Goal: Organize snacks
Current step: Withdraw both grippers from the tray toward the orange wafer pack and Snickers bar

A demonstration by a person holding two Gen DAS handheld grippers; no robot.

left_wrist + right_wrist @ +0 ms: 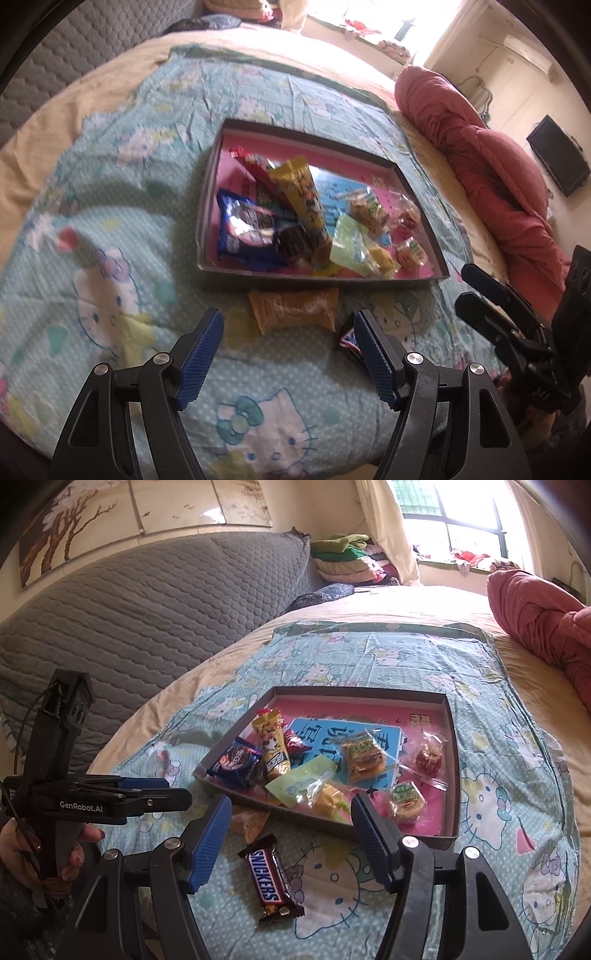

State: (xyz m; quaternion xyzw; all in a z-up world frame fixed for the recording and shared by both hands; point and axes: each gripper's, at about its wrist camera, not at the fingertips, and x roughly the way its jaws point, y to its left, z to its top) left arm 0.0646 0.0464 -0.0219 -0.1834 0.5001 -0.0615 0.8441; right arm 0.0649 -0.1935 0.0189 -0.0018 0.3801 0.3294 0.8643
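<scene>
A shallow box (207,206) (453,775) with a pink floor lies on the cartoon-cat blanket and holds several wrapped snacks. An orange snack packet (293,308) (251,821) lies on the blanket just outside the box's near wall. Beside it lies a Snickers bar (271,878), partly hidden behind a finger in the left wrist view (347,341). My left gripper (288,358) is open above the blanket, the orange packet just ahead of its tips. My right gripper (291,840) is open over the Snickers bar, nothing between its pads.
A rolled red quilt (491,166) (539,616) lies along the bed's right side. A grey padded headboard (147,620) stands behind. Folded clothes (347,559) pile near the window. A hand (22,853) holds the left gripper's handle at the left edge.
</scene>
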